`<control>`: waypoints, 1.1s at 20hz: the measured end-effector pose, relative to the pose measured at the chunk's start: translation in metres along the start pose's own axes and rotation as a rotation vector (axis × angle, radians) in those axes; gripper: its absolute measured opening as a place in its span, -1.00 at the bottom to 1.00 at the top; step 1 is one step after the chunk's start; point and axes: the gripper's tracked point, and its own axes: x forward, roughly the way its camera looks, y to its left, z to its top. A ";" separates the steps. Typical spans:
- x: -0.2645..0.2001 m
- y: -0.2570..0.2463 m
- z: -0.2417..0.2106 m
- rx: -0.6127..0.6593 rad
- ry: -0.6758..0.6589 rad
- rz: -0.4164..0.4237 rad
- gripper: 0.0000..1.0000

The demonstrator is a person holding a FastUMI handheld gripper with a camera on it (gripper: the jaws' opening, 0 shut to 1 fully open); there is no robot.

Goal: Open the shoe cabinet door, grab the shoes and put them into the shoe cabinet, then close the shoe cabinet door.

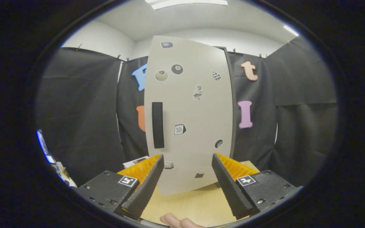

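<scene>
The shoe cabinet (230, 104) stands upright on the table straight ahead of my fingers. Its pale door (192, 120) faces me and carries several small stickers. A long dark vertical handle (157, 125) sits near the door's left edge, just above my left fingertip. The door looks shut against the dark cabinet edge at its right side. My gripper (187, 158) is open, a short way in front of the door, with nothing between its fingers. The door's lower part shows in the gap between them.
The light wooden table (188, 202) runs under the cabinet toward me. A person's fingertips (179, 221) show at the near edge below the fingers. Some papers (135, 161) lie left of the cabinet. Black cloth walls close the booth behind and at both sides.
</scene>
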 end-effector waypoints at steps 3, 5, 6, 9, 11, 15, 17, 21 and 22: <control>-0.020 -0.004 -0.001 -0.017 -0.016 -0.001 0.98; -0.035 -0.012 -0.002 -0.044 -0.022 -0.013 0.98; -0.041 -0.017 -0.002 -0.052 -0.027 -0.023 0.98; -0.060 -0.030 -0.004 -0.033 -0.035 -0.050 0.98; -0.069 -0.043 -0.005 -0.021 -0.039 -0.078 0.98; -0.086 -0.051 -0.009 -0.033 -0.041 -0.085 0.98; -0.094 -0.058 -0.009 -0.028 -0.054 -0.088 0.98; -0.108 -0.070 -0.005 -0.011 -0.082 -0.091 0.98; -0.110 -0.074 -0.005 -0.014 -0.085 -0.097 0.98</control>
